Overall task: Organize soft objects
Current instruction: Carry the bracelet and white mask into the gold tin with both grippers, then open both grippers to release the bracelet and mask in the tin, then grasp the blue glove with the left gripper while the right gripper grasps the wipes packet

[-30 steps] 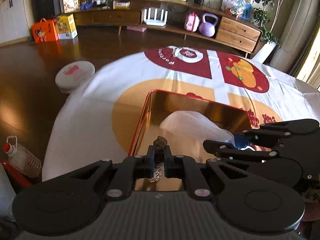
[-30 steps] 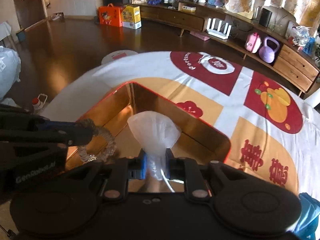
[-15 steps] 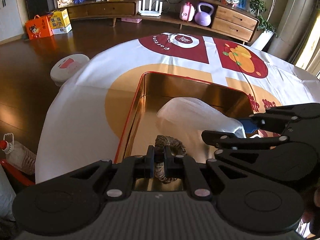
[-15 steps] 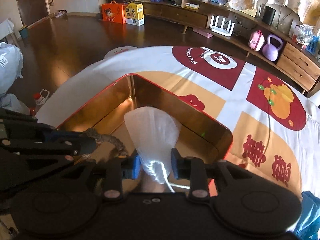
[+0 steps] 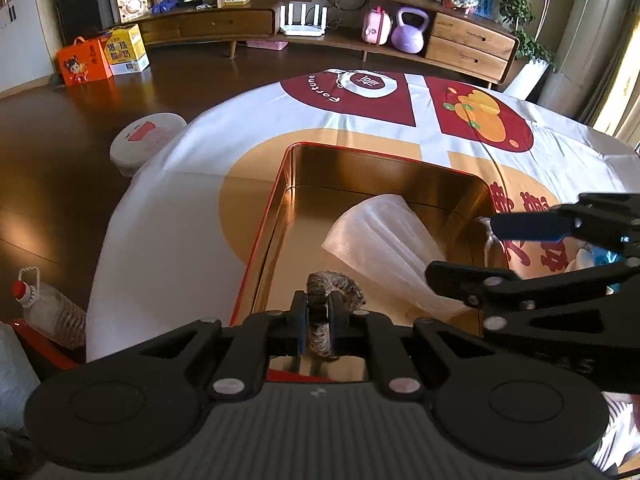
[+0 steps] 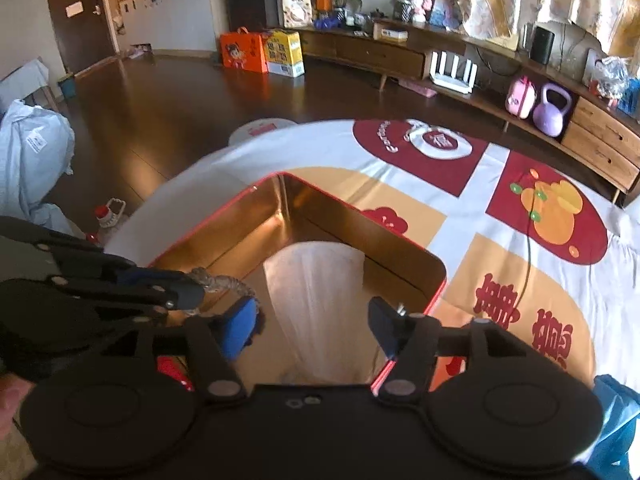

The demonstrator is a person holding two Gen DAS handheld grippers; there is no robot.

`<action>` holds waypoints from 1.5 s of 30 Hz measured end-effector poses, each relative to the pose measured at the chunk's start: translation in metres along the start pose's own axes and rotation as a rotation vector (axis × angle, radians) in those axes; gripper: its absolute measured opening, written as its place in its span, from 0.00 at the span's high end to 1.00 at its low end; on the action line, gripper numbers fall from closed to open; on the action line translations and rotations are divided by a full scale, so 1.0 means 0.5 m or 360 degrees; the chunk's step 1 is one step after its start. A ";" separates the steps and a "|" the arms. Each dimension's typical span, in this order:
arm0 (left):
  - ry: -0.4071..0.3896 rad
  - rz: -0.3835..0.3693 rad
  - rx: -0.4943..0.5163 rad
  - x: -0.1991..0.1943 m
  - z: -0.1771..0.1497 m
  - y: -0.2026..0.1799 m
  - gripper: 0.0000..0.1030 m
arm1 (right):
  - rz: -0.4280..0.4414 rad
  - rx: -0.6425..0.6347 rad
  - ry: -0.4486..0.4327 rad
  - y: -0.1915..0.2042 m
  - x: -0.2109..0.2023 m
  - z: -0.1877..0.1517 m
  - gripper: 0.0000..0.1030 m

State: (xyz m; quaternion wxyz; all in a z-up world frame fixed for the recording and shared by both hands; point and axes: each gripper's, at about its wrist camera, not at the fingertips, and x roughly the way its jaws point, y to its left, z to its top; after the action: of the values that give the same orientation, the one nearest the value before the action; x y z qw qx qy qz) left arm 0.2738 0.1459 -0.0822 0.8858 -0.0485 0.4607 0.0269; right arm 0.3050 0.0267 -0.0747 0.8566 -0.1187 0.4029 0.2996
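Observation:
A gold tin box with a red rim (image 5: 276, 216) (image 6: 224, 224) stands on the printed tablecloth. A white soft bag (image 5: 384, 244) (image 6: 320, 300) lies inside it. My left gripper (image 5: 319, 320) is shut on a brown-grey hair scrunchie (image 5: 334, 286) and holds it over the box's near left part; the scrunchie also shows in the right wrist view (image 6: 222, 282). My right gripper (image 6: 314, 324) is open over the box's near edge, its fingers on either side of the bag and apart from it. The right gripper also shows in the left wrist view (image 5: 500, 248).
The round table wears a white, red and orange cloth (image 5: 360, 120). A blue item (image 6: 612, 420) lies on it at the near right. On the floor are a white robot vacuum (image 5: 146, 136) and a plastic bottle (image 5: 44, 308). A long wooden sideboard (image 5: 400, 40) stands behind.
My right gripper has opened and let go of the white bag, which now lies in the box. My left gripper has lowered slightly with the scrunchie still held.

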 end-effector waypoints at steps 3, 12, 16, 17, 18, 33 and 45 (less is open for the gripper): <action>-0.0010 -0.0017 -0.0019 -0.009 -0.005 0.002 0.87 | 0.0024 0.0011 -0.0029 -0.003 -0.024 -0.004 0.37; -0.0006 -0.0024 -0.0029 -0.034 -0.018 -0.006 0.86 | 0.0074 0.0047 -0.0115 -0.013 -0.100 -0.027 0.28; -0.0055 -0.0039 -0.0009 -0.064 -0.025 -0.020 0.85 | 0.0082 0.0095 -0.0180 -0.025 -0.147 -0.042 0.24; -0.0069 -0.0044 -0.0008 -0.073 -0.027 -0.025 0.85 | 0.0075 0.0108 -0.0203 -0.028 -0.160 -0.046 0.23; -0.0085 -0.0057 -0.0007 -0.082 -0.029 -0.030 0.85 | 0.0069 0.0123 -0.0232 -0.032 -0.176 -0.052 0.21; -0.0313 -0.0119 0.0073 -0.207 -0.069 -0.169 0.85 | -0.0021 0.0295 -0.0421 -0.072 -0.327 -0.172 0.11; -0.0338 -0.0366 0.0145 -0.220 -0.121 -0.298 0.28 | -0.0250 0.0455 -0.0465 -0.146 -0.416 -0.317 0.11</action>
State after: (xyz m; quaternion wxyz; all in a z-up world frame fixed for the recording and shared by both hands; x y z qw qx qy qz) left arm 0.1752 -0.0092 -0.0178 0.9281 -0.0576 0.3565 -0.0907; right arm 0.1483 -0.1883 -0.0218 0.9347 0.0178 0.3025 0.1859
